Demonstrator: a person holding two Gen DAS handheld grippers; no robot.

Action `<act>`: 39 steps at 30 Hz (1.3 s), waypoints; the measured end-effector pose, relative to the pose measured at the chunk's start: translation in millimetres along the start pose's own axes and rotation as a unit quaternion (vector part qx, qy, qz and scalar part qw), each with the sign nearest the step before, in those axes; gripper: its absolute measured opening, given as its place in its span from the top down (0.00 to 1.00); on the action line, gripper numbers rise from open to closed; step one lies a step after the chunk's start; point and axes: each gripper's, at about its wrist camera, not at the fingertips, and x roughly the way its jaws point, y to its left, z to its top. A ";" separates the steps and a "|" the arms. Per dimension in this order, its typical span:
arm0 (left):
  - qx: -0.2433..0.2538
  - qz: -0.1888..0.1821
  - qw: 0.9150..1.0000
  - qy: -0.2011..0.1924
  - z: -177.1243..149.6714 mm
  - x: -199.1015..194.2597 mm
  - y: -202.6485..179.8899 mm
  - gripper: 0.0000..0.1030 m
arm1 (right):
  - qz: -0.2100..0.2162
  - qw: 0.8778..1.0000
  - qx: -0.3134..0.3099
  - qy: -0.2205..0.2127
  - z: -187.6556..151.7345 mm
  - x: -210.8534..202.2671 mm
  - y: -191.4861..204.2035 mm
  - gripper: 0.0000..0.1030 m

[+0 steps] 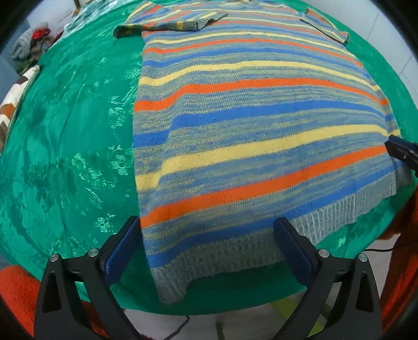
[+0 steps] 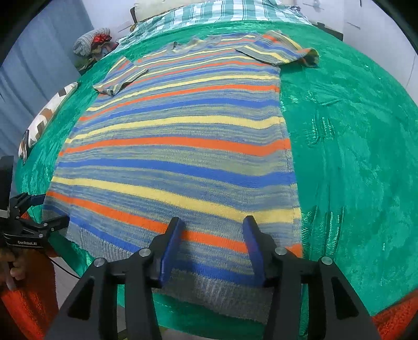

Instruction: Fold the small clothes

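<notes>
A striped sweater lies flat on a green cloth and fills the centre of both views, with its grey ribbed hem toward the bottom of each frame and hanging slightly over the near edge of the cloth. Its two short sleeves are folded inward over the body: in the right wrist view one sleeve sits at upper left and the other sleeve at upper right. The left gripper occupies the bottom of the left wrist view, fingers spread wide above the lower left corner of the hem, with nothing pinched between them. The right gripper stands at the bottom of the right wrist view, fingers partly spread over the hem near the lower right corner, with no fabric pinched. A plaid cloth lies at the top of the right wrist view, and a patterned cushion at the left edge.
</notes>
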 end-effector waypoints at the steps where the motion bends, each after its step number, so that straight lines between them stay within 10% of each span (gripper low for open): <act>1: 0.001 0.001 1.000 0.000 3.3 2.8 0.0 0.02 | -0.001 1.000 -0.001 0.000 -0.2 0.1 0.2 0.51; 39: 0.002 0.000 1.000 0.002 9.4 10.1 -3.6 0.00 | -0.007 1.000 -0.013 -0.001 -0.8 -0.3 2.2 0.45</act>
